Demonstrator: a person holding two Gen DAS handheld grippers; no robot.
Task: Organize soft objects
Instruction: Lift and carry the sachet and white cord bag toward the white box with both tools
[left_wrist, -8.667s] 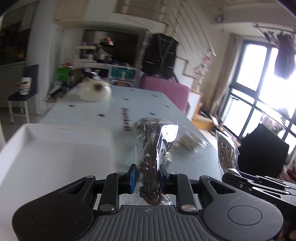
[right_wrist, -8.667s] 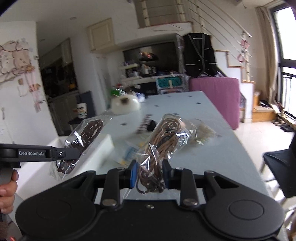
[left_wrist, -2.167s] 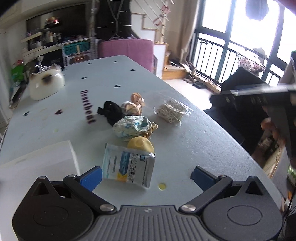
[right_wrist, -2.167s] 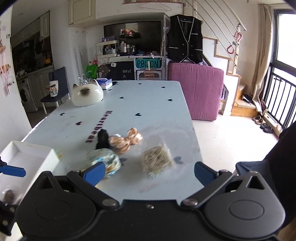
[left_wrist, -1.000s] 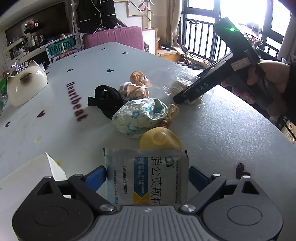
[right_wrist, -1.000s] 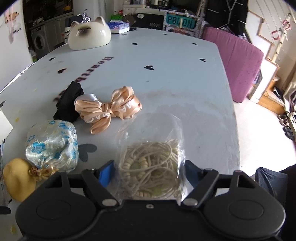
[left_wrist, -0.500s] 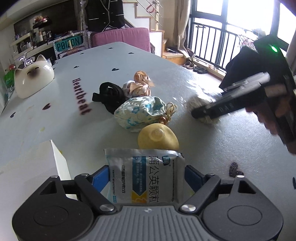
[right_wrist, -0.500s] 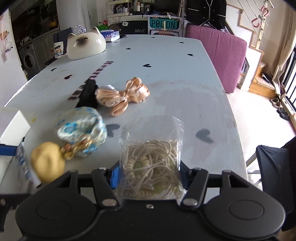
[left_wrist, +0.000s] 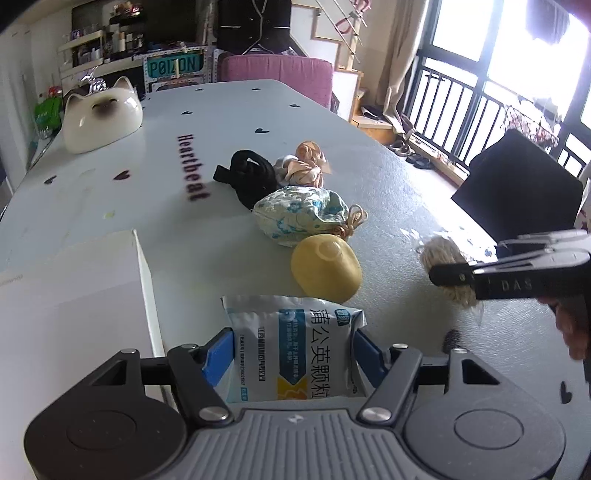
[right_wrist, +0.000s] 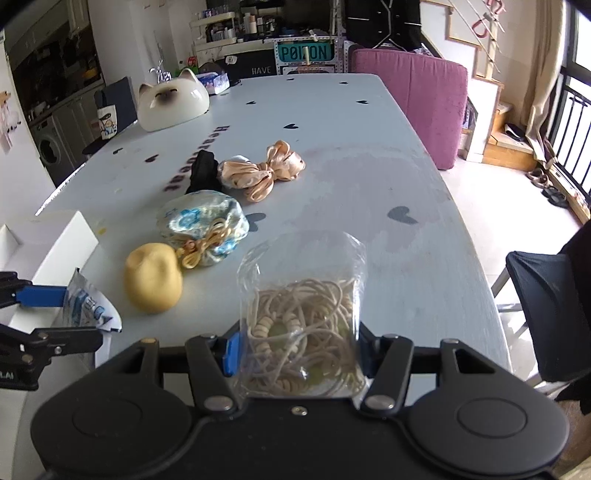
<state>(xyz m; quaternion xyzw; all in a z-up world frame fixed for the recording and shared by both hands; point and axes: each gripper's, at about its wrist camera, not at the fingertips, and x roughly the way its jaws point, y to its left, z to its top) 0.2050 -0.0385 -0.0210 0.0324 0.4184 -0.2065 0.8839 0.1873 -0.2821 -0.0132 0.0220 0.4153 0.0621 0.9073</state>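
Note:
My left gripper (left_wrist: 293, 356) is shut on a white and blue sachet (left_wrist: 295, 354), held just right of the white box (left_wrist: 66, 295). My right gripper (right_wrist: 299, 349) is shut on a clear bag of beige cord (right_wrist: 304, 328) and holds it above the table. The bag also shows in the left wrist view (left_wrist: 448, 273), and the sachet in the right wrist view (right_wrist: 88, 304). On the table lie a yellow soft lump (left_wrist: 327, 267), a floral drawstring pouch (left_wrist: 299, 214), a black scrunchie (left_wrist: 247, 177) and a peach satin bow (right_wrist: 262, 171).
A white cat-shaped dish (right_wrist: 173, 99) stands at the table's far left. The pale table (right_wrist: 369, 155) has small heart marks. A purple sofa (right_wrist: 410, 99) is beyond its far end. A dark chair (right_wrist: 546, 314) stands at its right edge.
Both grippers have closed from open: the left on the sachet, the right on the bag of cord. Both items have lifted slightly, and the right gripper has drawn back.

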